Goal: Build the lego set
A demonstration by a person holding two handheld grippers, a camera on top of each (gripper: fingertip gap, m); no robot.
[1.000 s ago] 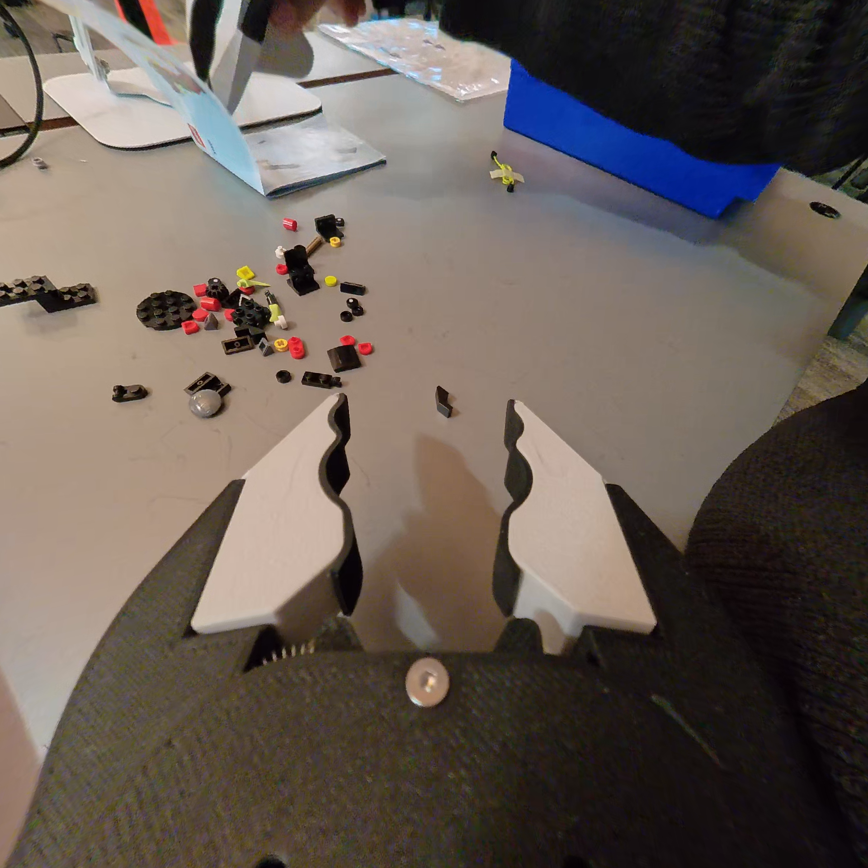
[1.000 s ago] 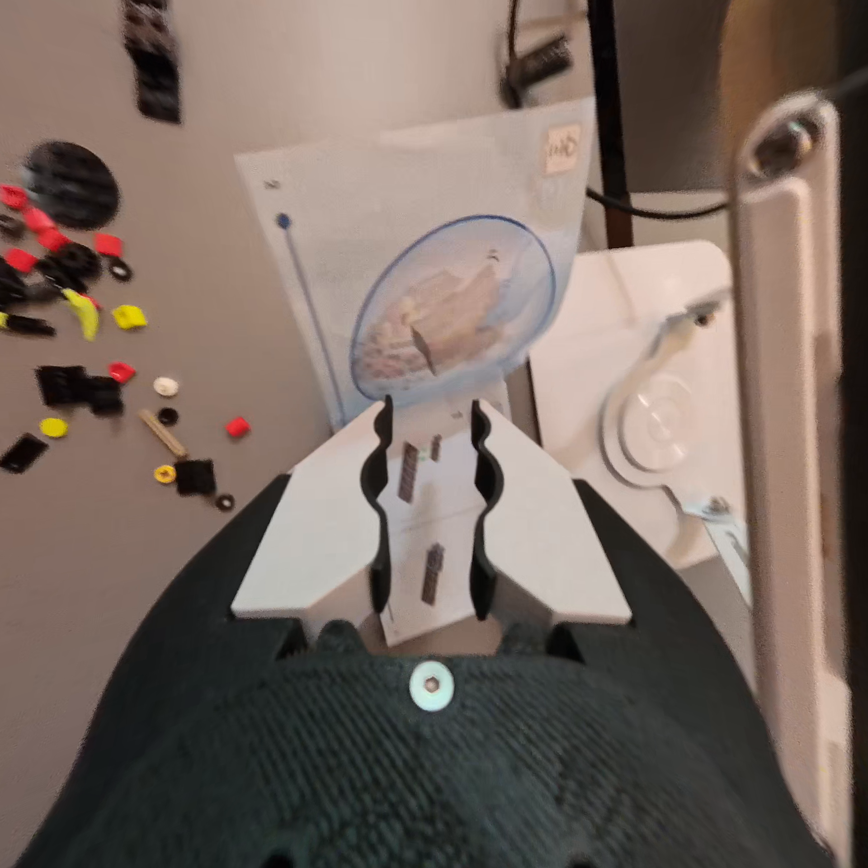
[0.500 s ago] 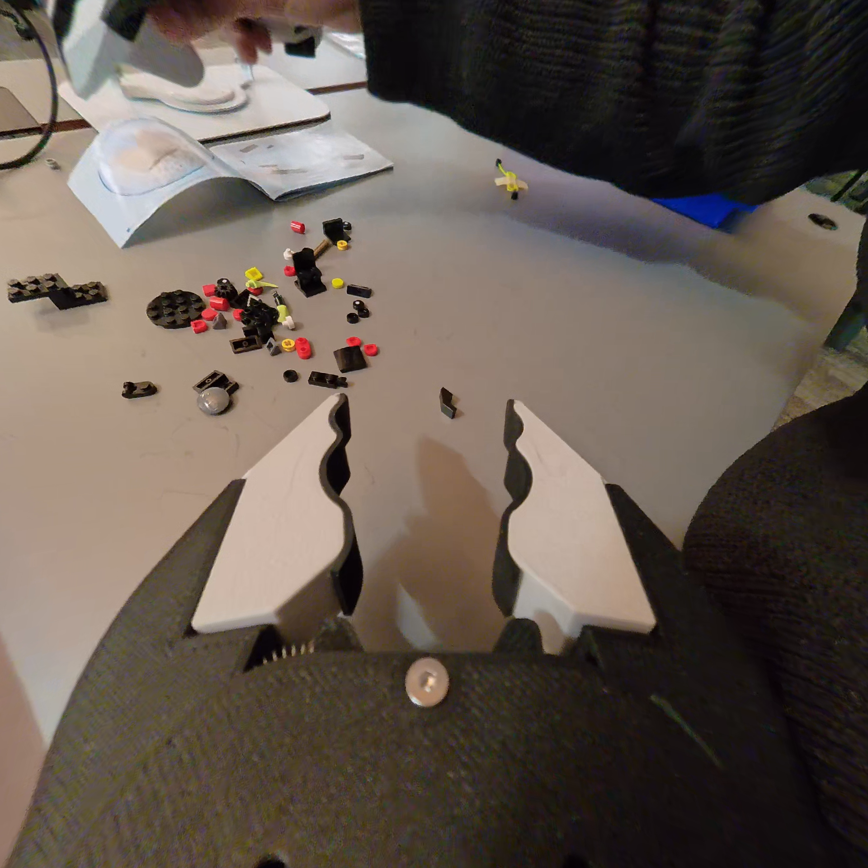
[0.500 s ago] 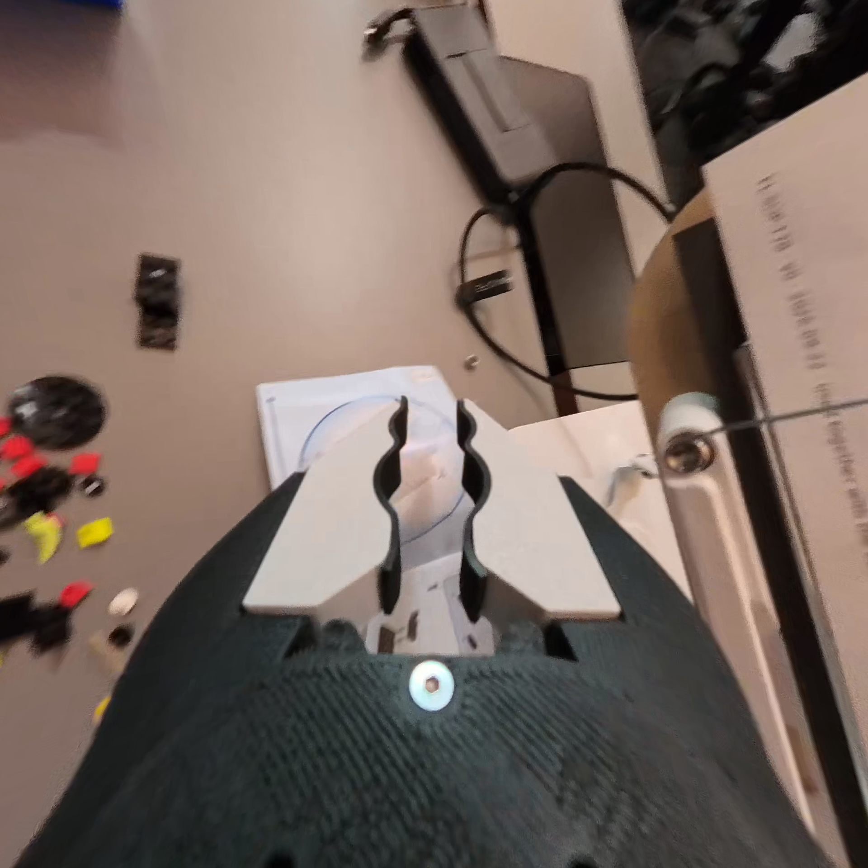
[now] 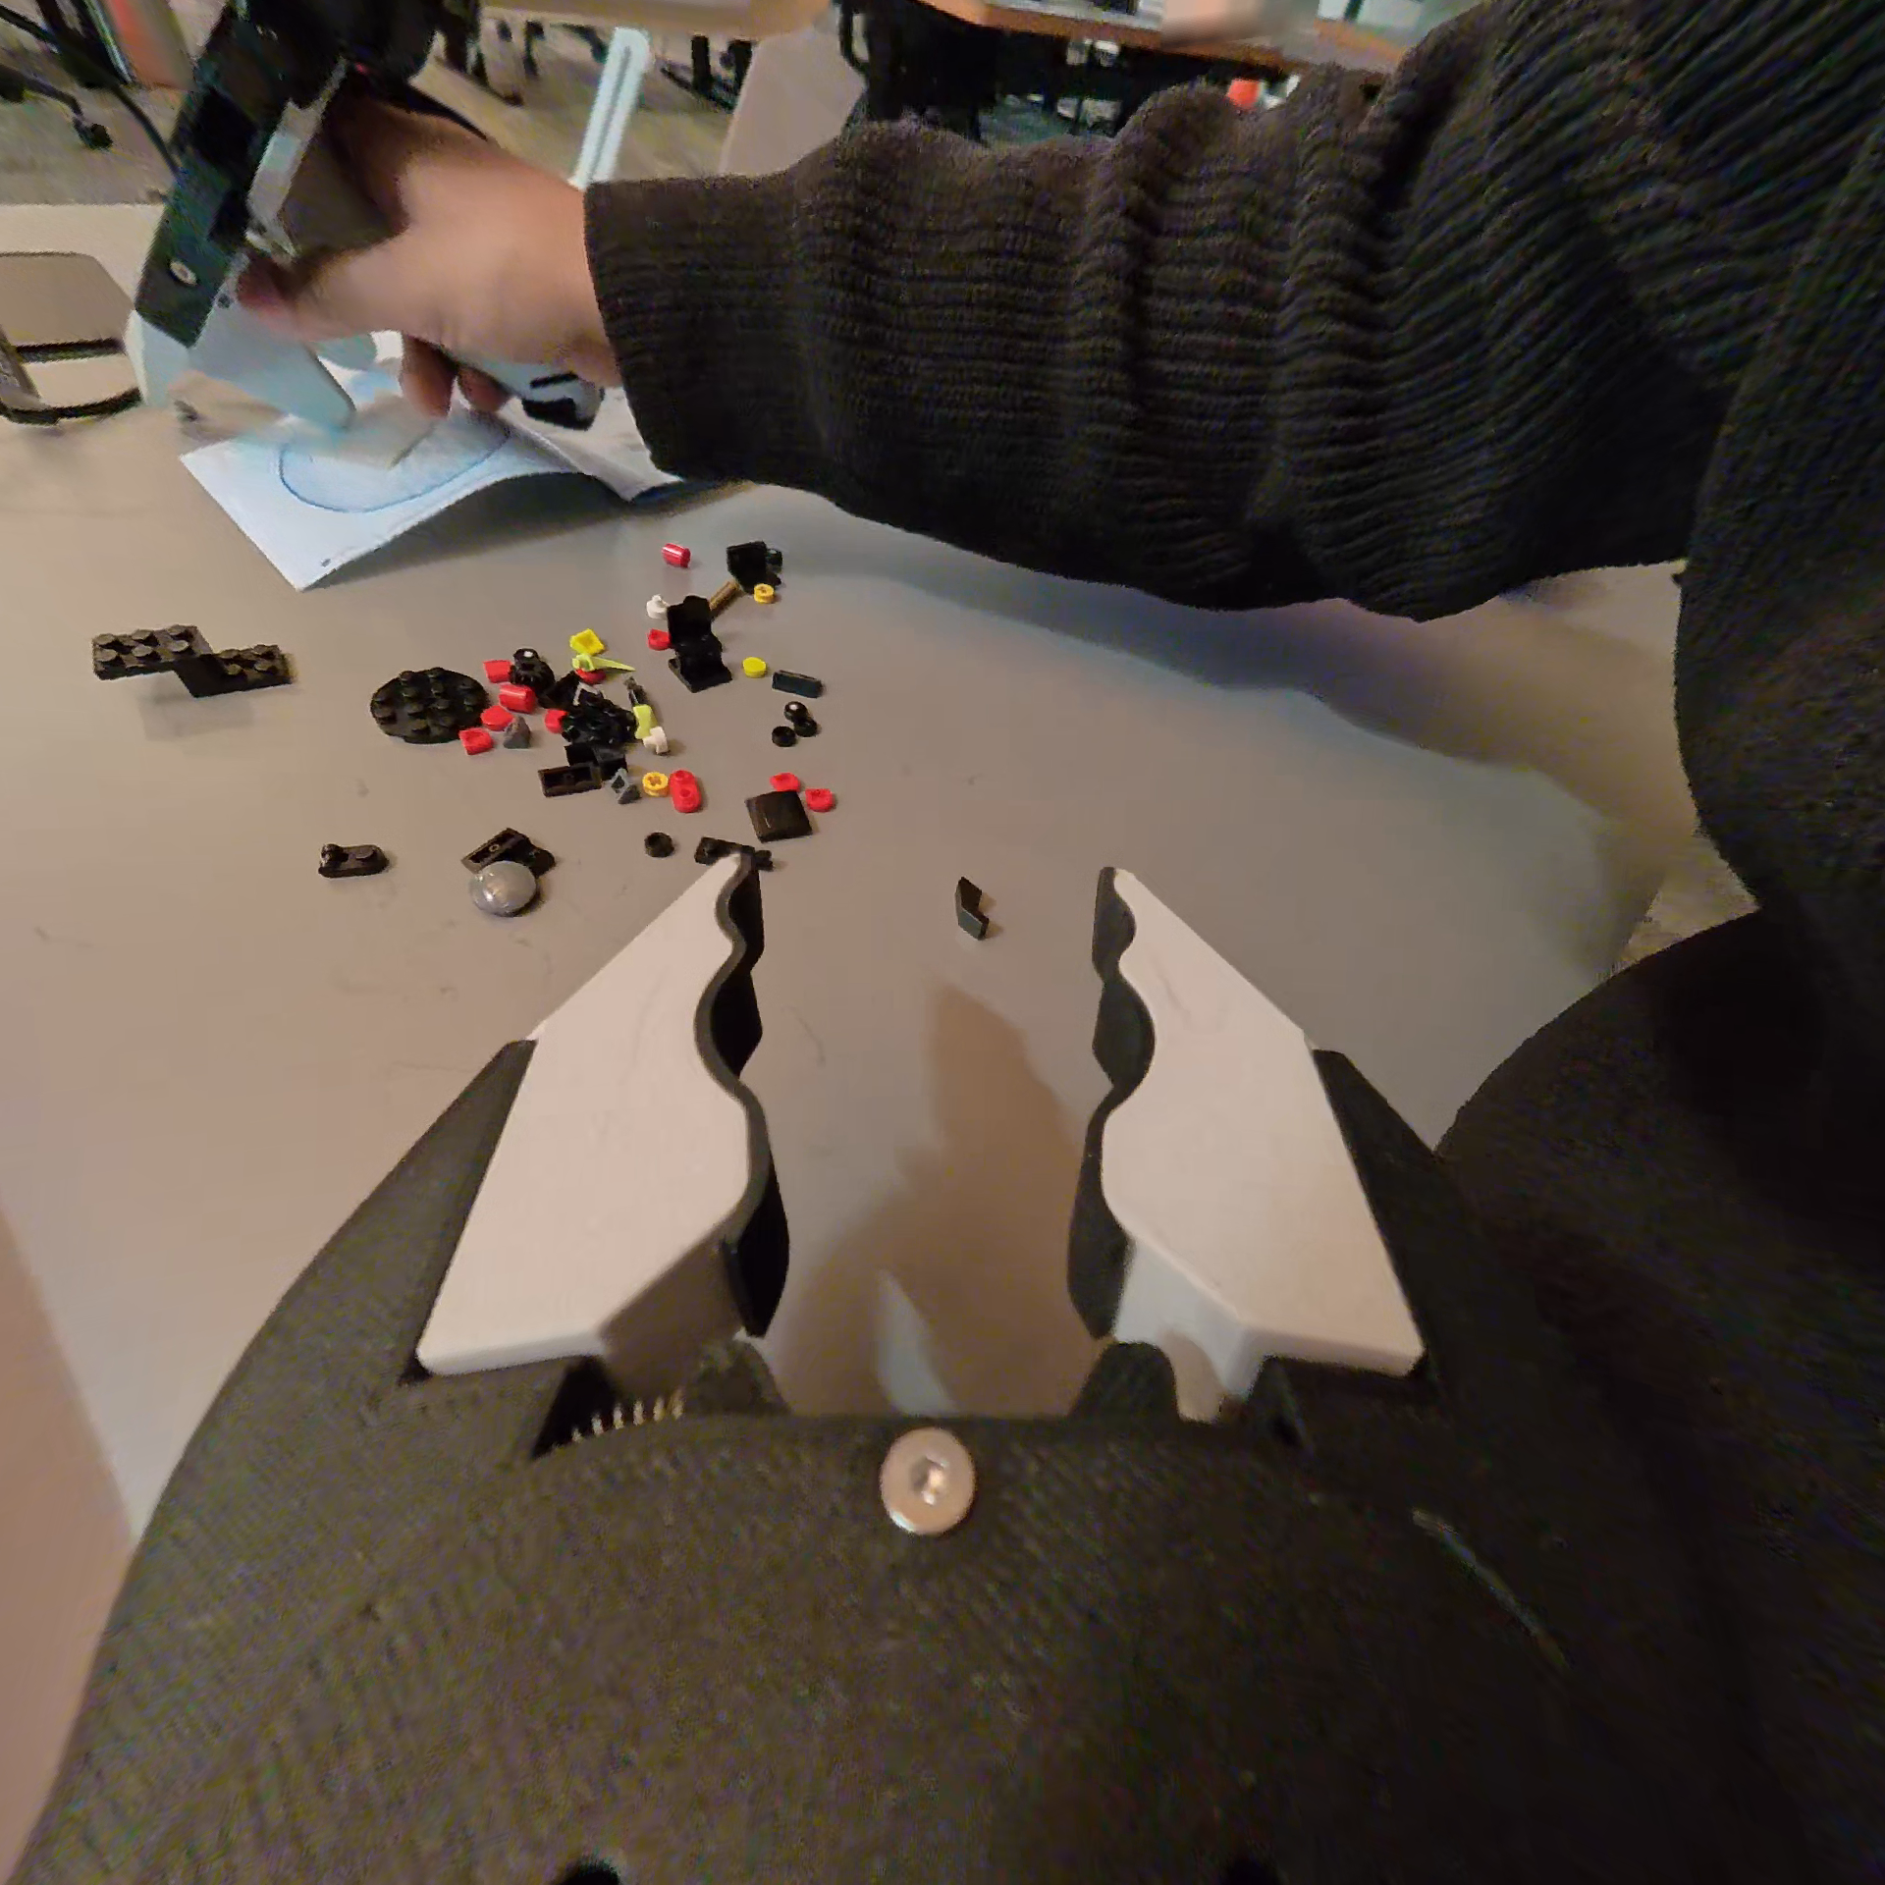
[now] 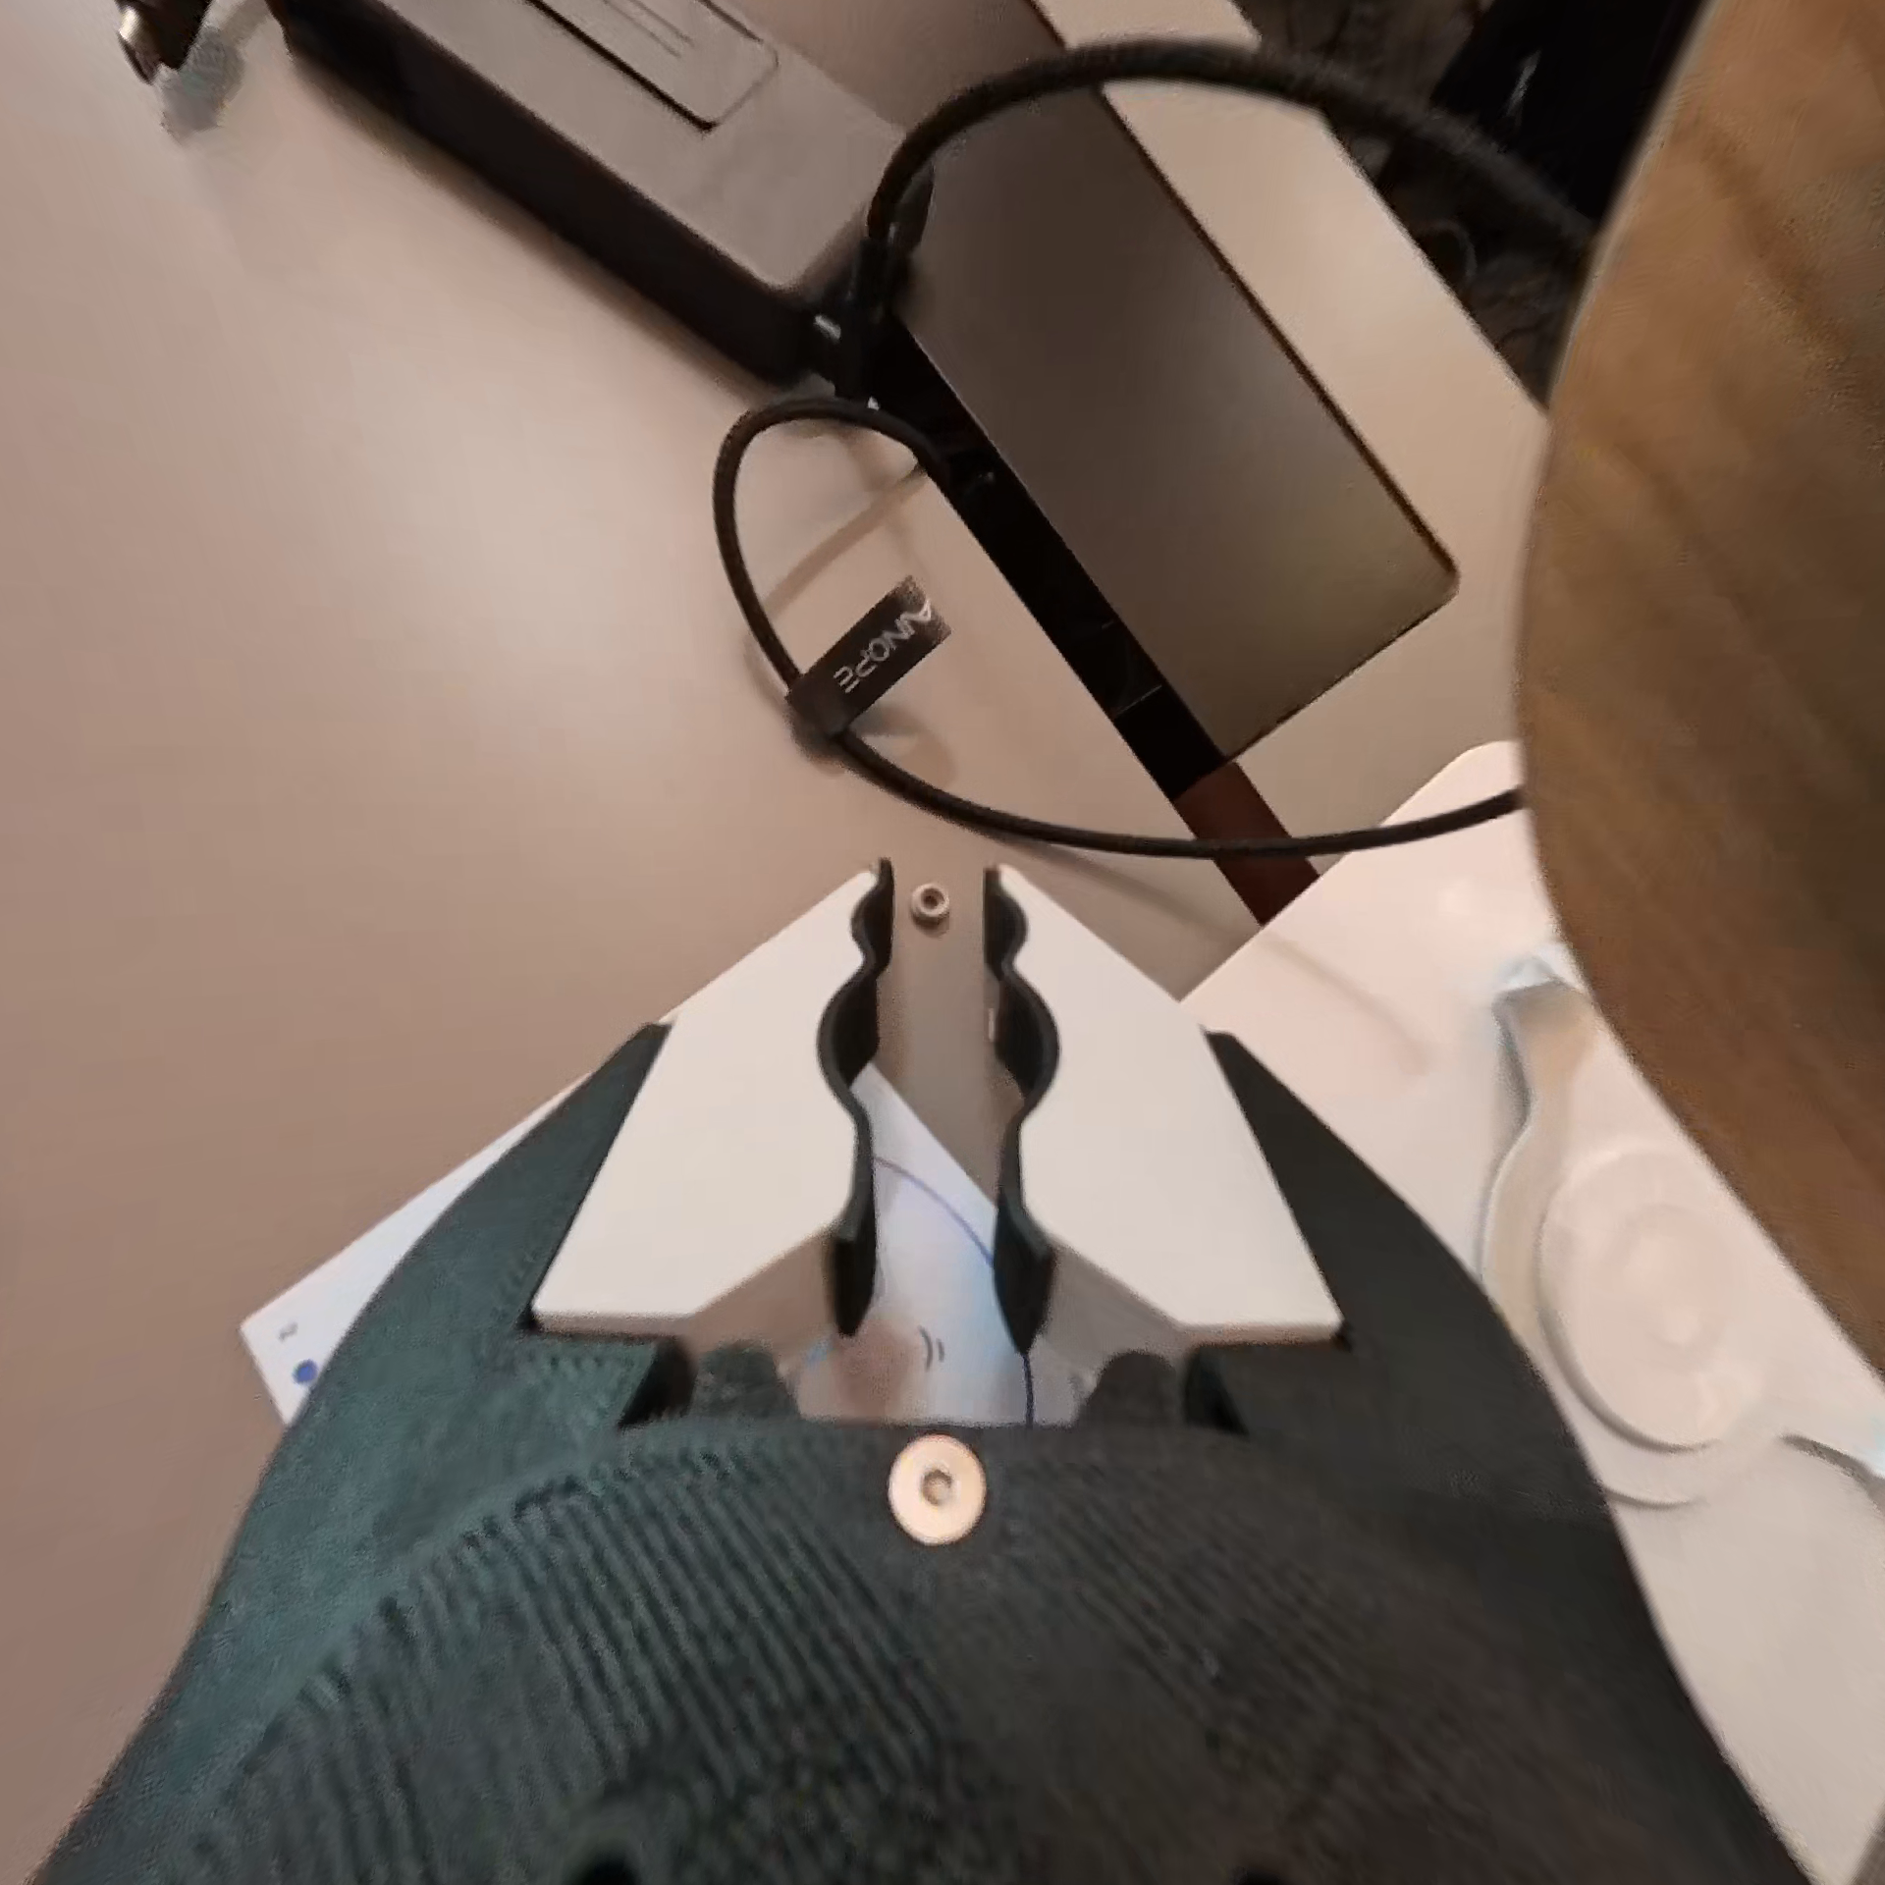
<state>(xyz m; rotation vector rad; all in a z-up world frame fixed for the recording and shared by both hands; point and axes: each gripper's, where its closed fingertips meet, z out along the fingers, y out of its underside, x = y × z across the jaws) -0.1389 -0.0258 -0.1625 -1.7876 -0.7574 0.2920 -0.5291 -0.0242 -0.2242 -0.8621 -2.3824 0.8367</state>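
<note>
- The left gripper hangs low over the grey table, in the lower middle of its view. Its two white fingers stand wide apart and nothing is between the pads.
- A small black piece lies on the table just ahead of the fingertips, nearer to the right finger, and touches neither of them.
- Up and to the left of it lies a scatter of small red, yellow and black bricks, with a black round plate and a grey dome piece at its left side.
- In the upper left of the left wrist view, a hand in a dark sleeve holds the right gripper over an open light-blue booklet.
- In the right wrist view, the right gripper has its fingers a little apart, with a narrow gap, and they grip nothing. The booklet lies under them, and a small metal ring lies on the table beyond the tips.
- Higher in this view a black cable loops beside a dark flat device.
</note>
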